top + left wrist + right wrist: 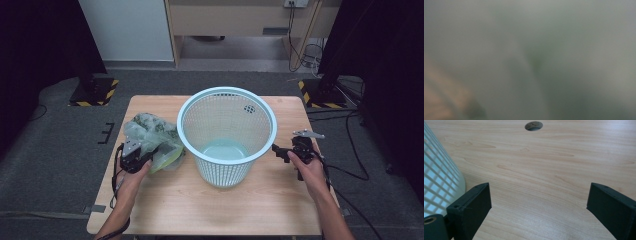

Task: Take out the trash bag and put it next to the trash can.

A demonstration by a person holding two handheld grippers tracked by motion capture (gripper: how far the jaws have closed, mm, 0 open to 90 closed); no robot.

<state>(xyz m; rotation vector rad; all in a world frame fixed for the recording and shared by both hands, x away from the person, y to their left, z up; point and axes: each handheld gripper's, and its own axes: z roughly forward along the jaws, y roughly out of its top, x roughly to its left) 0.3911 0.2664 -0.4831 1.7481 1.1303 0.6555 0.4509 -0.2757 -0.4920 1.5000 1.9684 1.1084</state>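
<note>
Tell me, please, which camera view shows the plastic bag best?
The high view: the crumpled plastic bag lies whole left of the basket. The left gripper view gives just a grey-green blur at close range.

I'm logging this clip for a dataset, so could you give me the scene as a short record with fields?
surface: wooden table
basket: pale blue mesh basket, upright, mid-table
bag: crumpled clear plastic bag, left of the basket
left gripper: at the bag; its own view is blurred grey
right gripper: jaws wide apart over bare wood, basket wall beside one jaw
</note>
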